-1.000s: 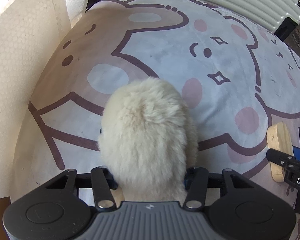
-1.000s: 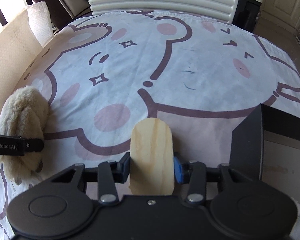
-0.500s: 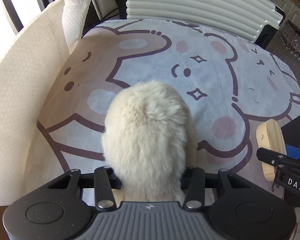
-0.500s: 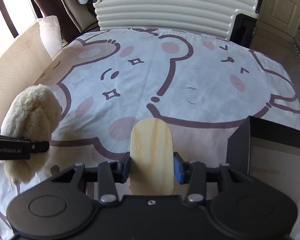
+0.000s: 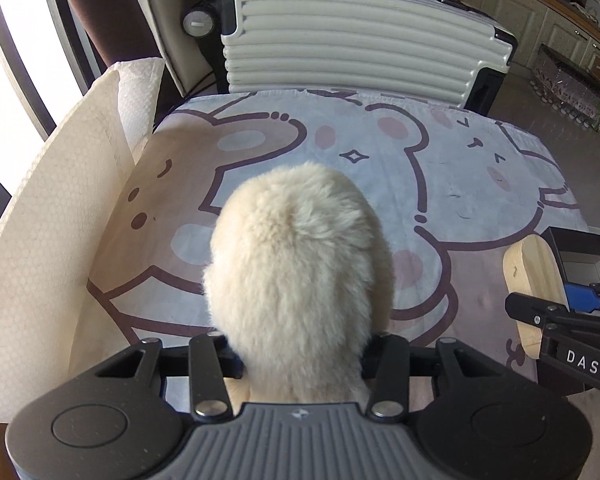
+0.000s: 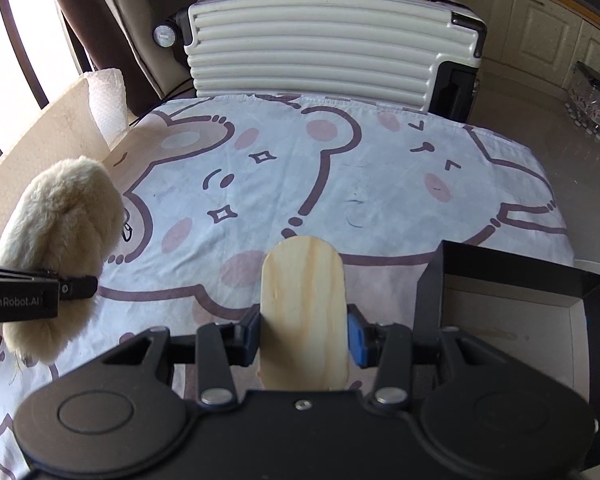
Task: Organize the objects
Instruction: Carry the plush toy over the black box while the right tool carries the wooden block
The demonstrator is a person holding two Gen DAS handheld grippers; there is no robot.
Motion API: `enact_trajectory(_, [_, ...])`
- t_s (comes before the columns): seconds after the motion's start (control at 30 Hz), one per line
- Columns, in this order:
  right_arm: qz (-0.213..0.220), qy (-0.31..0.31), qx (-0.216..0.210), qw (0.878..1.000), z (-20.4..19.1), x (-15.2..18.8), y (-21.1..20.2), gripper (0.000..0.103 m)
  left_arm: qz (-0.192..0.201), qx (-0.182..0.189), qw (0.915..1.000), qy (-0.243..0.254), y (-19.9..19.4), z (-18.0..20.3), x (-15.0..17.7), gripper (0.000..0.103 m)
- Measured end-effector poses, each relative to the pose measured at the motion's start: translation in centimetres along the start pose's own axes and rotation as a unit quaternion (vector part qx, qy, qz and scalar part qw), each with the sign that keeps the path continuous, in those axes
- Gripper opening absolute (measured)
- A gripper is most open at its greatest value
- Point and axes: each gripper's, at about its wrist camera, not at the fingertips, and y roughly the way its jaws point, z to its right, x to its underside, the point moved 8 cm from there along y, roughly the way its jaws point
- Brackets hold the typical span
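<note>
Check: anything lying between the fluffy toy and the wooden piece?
Nothing: in the right wrist view, only bare bear-print cloth lies between the fluffy toy and the wooden piece.

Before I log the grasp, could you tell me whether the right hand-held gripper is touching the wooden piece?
Touching: the right wrist view shows the right hand-held gripper with both pads pressed against the wooden piece.

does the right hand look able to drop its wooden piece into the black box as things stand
Probably yes: the right tongs grip the oval wooden piece, and the open black cardboard box sits just to their right with nothing between them.
</note>
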Motion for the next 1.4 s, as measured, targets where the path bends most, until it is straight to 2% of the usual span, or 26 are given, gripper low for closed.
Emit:
enact_trajectory(0.33, [0.034,0.024,0.015,0.999,1.2,-0.5,-3.3,0.044,0.029,0.002,0.9995,0.014,-2.6,1.4,-0.3,0.046])
enact_trajectory(0.7, [0.047,0.03,0.02,0.998,2.2,-0.3,-5.1,0.044,0.042,0.01,0.9986,0.032,-3.5,3.6,-0.6,0.046])
enact_trajectory(1.17, [0.056,0.064,0.046,0.995,7.2,0.8,-7.1,0.044,0.049,0.035,0.996,0.066,-3.3,8.8,-1.0,0.046])
enact_trajectory(1.4, [0.066,0.089,0.062,0.992,10.2,1.6,-8.5,0.044,0.067,0.047,0.9913,0.103,-3.5,12.5,-1.2,0.046])
